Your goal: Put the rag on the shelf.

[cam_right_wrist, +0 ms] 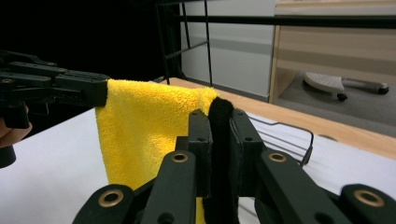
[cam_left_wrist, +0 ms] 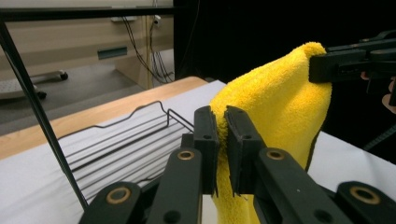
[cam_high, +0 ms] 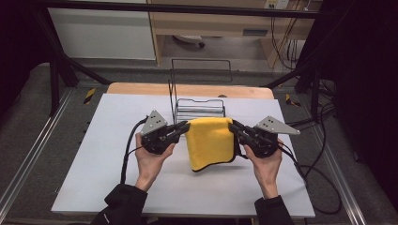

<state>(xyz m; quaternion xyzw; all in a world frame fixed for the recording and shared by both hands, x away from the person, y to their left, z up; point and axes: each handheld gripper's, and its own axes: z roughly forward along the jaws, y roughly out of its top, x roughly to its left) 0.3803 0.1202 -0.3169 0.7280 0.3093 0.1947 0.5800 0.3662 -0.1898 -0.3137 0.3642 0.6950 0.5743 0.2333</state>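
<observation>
I read the yellow towel (cam_high: 210,143) as the reference item: it hangs folded in the air above the white table (cam_high: 108,154), its upper edge stretched level between the two grippers and its lower end drooping toward the table surface. The left gripper (cam_high: 186,126) is at the towel's left upper corner, and in the left gripper view its jaws stand close together with the yellow pile pinched between the pads (cam_left_wrist: 207,140), so I record it as clamped on the towel (cam_left_wrist: 275,107). The right gripper (cam_high: 231,125) is at the towel's right upper corner; in the right gripper view its jaws are likewise drawn together, gripping the towel's black edge trim, with the yellow face of the towel (cam_right_wrist: 140,135) hanging to the left of them, so I record it as clamped on the towel as well. Each gripper view also shows the other gripper farther off, biting the opposite corner. The left hand (cam_high: 151,157) sits left of the towel and the right hand (cam_high: 266,161) right of it, both below the level of the towel's top edge in the high view. The black wire rack (cam_high: 199,110) stands directly behind the towel, on the far part of the table; whether the towel's top edge touches its front rail I cannot tell. In the left gripper view the rack's wires (cam_left_wrist: 126,140) lie left of the towel and lower than its held corner.
</observation>
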